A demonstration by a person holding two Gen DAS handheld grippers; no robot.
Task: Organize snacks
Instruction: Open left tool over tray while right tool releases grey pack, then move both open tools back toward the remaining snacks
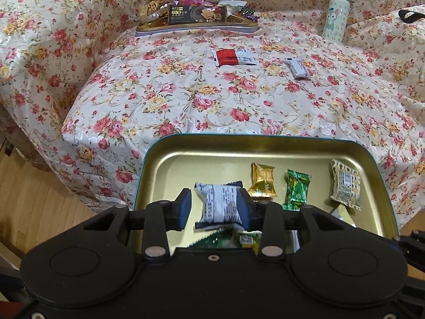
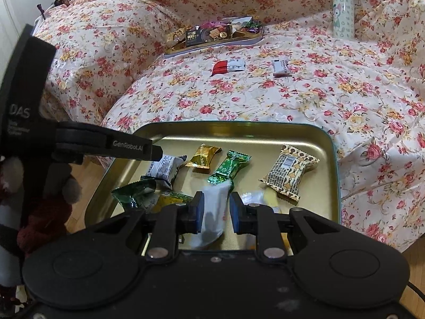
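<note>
Over the near gold tin (image 1: 276,146), we see our left hand-held gripper (image 1: 213,208) released around a white packet (image 1: 217,202); our right hand-held gripper (image 2: 216,211) clenches a pale wrapper (image 2: 212,212).

A glossy cream cloth (image 1: 186,93) printed with red and yellow roses drapes the desk and the furniture behind it in soft, even light — pale wood floor (image 1: 29,199) shows at lower left, a white wall (image 2: 10,8) beyond.
</note>
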